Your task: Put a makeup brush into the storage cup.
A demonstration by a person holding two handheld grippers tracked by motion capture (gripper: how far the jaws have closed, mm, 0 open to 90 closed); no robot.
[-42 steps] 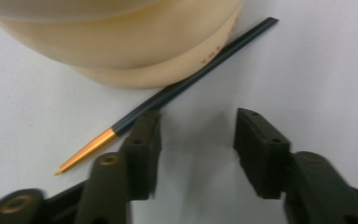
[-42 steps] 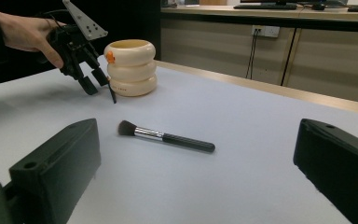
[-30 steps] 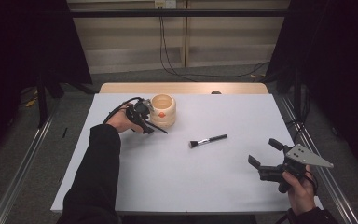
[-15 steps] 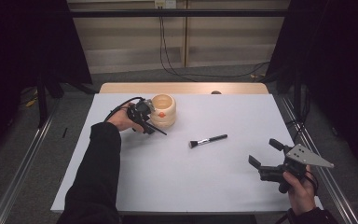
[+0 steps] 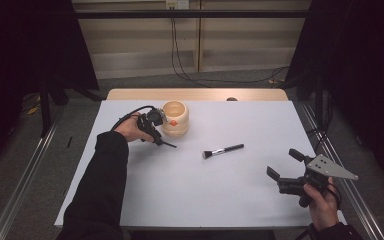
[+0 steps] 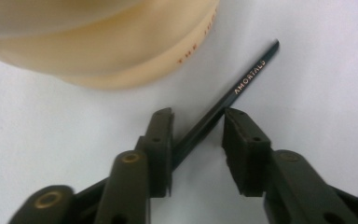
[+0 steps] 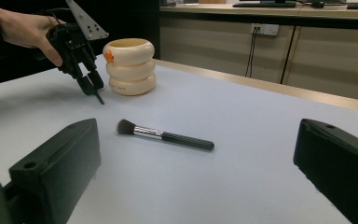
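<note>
A cream ribbed holder (image 5: 175,119) (image 7: 130,67) (image 6: 121,51) stands at the table's far left. Just in front of it my left gripper (image 5: 156,140) (image 6: 198,116) (image 7: 89,84) points down at a thin black stick (image 6: 242,84) (image 5: 168,144). Its jaws have just been closing with the stick between them. The stick rests against one pad (image 6: 161,140), and a gap remains on the other side. A black makeup brush (image 5: 223,149) (image 7: 165,135) lies mid-table. My right gripper (image 5: 283,162) (image 7: 196,163) hovers open at the near right, holding nothing.
The white table top (image 5: 220,200) ends in a wooden strip (image 5: 195,94) at the far edge. Cables (image 5: 180,55) hang over the floor beyond. Metal rails (image 5: 25,175) run along both sides of the table.
The left gripper has barely shifted beside the holder, and the stick still points toward the near right. The right hand and the brush have not moved.
</note>
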